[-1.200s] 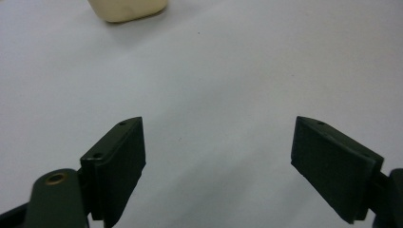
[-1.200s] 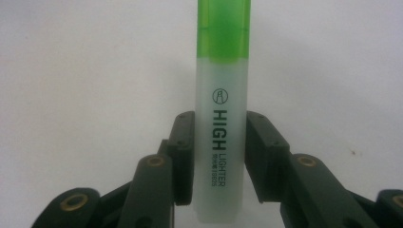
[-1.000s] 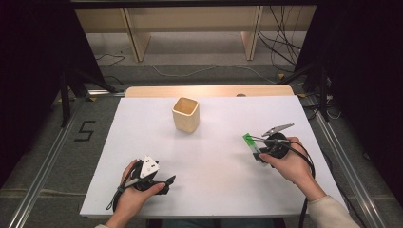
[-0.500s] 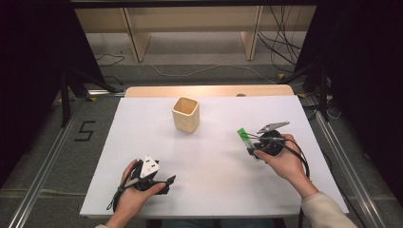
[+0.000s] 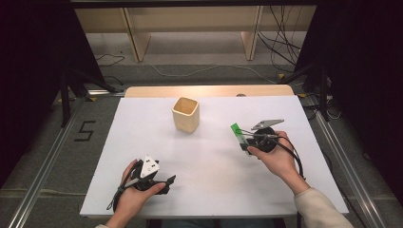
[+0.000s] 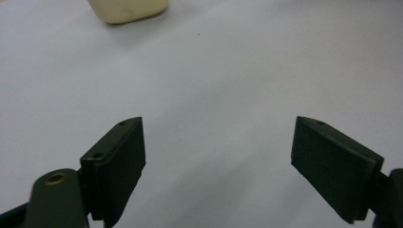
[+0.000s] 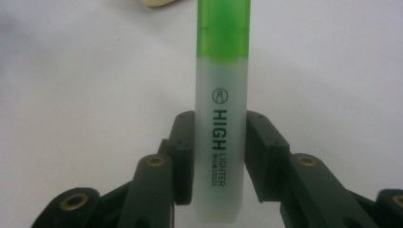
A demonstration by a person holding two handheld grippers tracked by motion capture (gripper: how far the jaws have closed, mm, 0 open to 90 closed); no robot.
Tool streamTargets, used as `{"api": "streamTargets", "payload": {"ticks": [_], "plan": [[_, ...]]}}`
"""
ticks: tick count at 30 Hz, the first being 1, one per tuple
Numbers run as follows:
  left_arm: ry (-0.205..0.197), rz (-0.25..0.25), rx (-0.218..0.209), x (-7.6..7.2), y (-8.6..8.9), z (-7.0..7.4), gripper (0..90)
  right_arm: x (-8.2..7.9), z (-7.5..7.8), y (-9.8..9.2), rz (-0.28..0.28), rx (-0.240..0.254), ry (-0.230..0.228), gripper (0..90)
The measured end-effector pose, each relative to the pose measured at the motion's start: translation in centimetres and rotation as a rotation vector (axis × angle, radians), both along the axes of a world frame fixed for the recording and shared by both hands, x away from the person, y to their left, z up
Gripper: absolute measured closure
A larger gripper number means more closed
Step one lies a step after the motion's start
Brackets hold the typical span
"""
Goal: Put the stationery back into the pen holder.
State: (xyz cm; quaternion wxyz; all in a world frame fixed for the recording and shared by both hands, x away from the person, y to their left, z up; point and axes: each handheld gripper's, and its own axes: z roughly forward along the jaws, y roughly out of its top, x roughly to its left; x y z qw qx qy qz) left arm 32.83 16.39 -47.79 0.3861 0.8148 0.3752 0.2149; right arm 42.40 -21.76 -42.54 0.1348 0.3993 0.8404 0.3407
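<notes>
A green-capped highlighter (image 7: 221, 128) with a frosted white body is clamped between the jaws of my right gripper (image 7: 220, 152), cap end pointing away. From above, that right gripper (image 5: 246, 141) hovers over the right part of the white table (image 5: 214, 180), the highlighter (image 5: 237, 132) slanting up and left toward a cream square cup (image 5: 185, 114). The cup stands upright at the table's middle back, and its base (image 6: 127, 9) shows at the top of the left gripper view. My left gripper (image 5: 167, 183) rests near the front left edge, jaws wide apart (image 6: 218, 164) with nothing between them.
Wooden shelf legs (image 5: 133, 38) and loose cables (image 5: 280, 47) lie on the floor beyond the table. Metal rails (image 5: 43, 171) run along both sides. A floor mark "5" (image 5: 85, 130) sits at the left.
My right gripper has carried the highlighter a little leftward, toward the cup. The left gripper has stayed put.
</notes>
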Motion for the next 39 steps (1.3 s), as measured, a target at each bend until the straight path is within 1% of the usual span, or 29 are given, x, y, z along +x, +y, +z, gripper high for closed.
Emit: {"api": "streamTargets", "payload": {"ticks": [13,20,22,24,39], "plan": [[0.0,0.003,-0.006,0.0,0.0,0.0,18.8,0.9,0.2,1.6,0.014,0.029,-0.036,66.2],[0.0,0.003,-0.008,0.0,0.0,0.0,18.8,1.4,0.4,2.6,0.011,0.042,-0.048,66.2],[-0.001,0.004,-0.007,0.0,0.0,0.0,18.8,1.6,0.4,2.8,0.021,0.044,-0.055,66.2],[-0.001,0.004,-0.007,0.0,0.0,0.0,18.8,1.7,0.4,3.0,0.014,0.049,-0.052,66.2],[-0.002,0.006,-0.008,0.1,0.0,0.0,18.8,2.6,0.7,4.5,0.014,0.077,-0.085,66.2]]}}
